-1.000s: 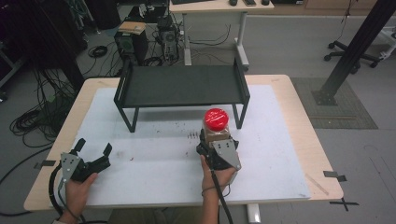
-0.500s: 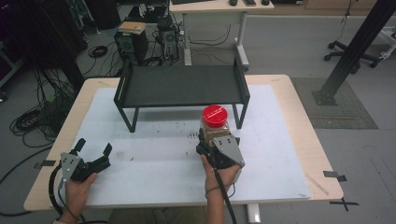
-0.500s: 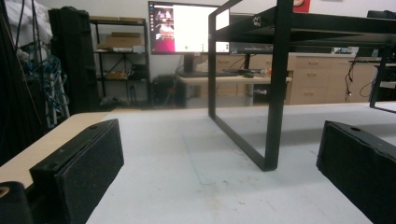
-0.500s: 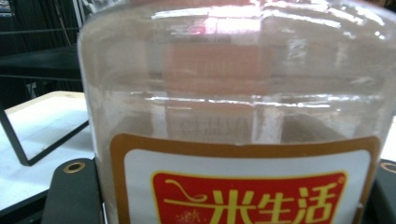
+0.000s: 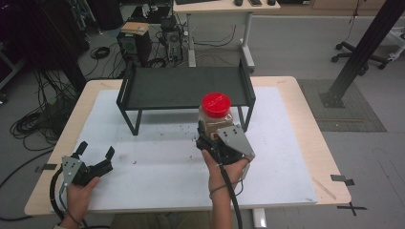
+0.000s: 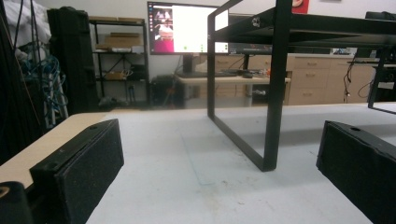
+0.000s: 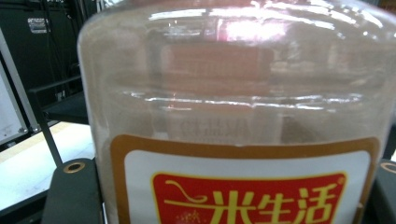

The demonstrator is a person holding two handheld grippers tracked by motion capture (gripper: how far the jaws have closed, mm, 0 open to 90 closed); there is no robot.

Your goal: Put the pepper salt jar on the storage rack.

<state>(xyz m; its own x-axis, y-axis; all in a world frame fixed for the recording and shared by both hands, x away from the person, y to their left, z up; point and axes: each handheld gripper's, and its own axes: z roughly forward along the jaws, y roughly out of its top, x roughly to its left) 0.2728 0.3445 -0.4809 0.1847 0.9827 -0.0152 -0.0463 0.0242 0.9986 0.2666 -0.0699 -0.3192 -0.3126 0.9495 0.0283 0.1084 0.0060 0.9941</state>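
Observation:
A clear plastic jar [image 5: 214,119] with a red lid [image 5: 216,103] and a red-and-white label hangs in the air in front of the black metal rack [image 5: 184,88]. My right gripper [image 5: 212,134] is shut on the jar's lower body from the near side. In the right gripper view the jar [image 7: 233,107] is very close, with a black jaw on either side of it. My left gripper [image 5: 97,151] rests open near the table's front left corner. Its two black pads [image 6: 79,170] stand wide apart with nothing between them, facing a leg of the rack [image 6: 275,93].
A white mat [image 5: 157,167] covers most of the wooden table [image 5: 315,143]. The rack stands on thin legs at the back centre, with a flat shelf and raised side rails. Desks, cables and computers stand on the floor beyond the table.
My right gripper has lifted the jar off the table, so its red lid now appears higher against the rack's front edge. The left gripper has stayed where it was.

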